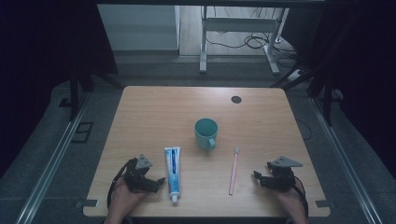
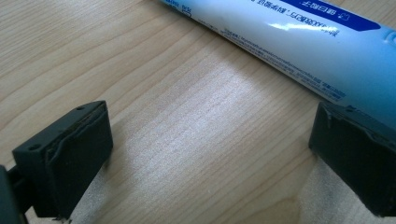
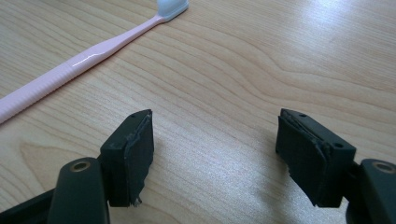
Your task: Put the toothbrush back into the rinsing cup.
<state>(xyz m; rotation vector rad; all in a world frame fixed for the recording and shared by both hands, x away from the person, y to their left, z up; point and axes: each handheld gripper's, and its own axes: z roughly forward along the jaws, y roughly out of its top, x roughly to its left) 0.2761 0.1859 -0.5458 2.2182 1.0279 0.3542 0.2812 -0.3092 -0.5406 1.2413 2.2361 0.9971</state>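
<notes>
Seemingly unreadable print on toothpaste tube (image 2: 299, 32), left gripper (image 2: 205, 154) released, right gripper (image 3: 215, 158) released

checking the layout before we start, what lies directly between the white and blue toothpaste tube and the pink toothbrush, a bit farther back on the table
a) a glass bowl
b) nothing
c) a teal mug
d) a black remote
c: the teal mug stands upright behind the gap between the white and blue toothpaste tube and the pink toothbrush.
</notes>
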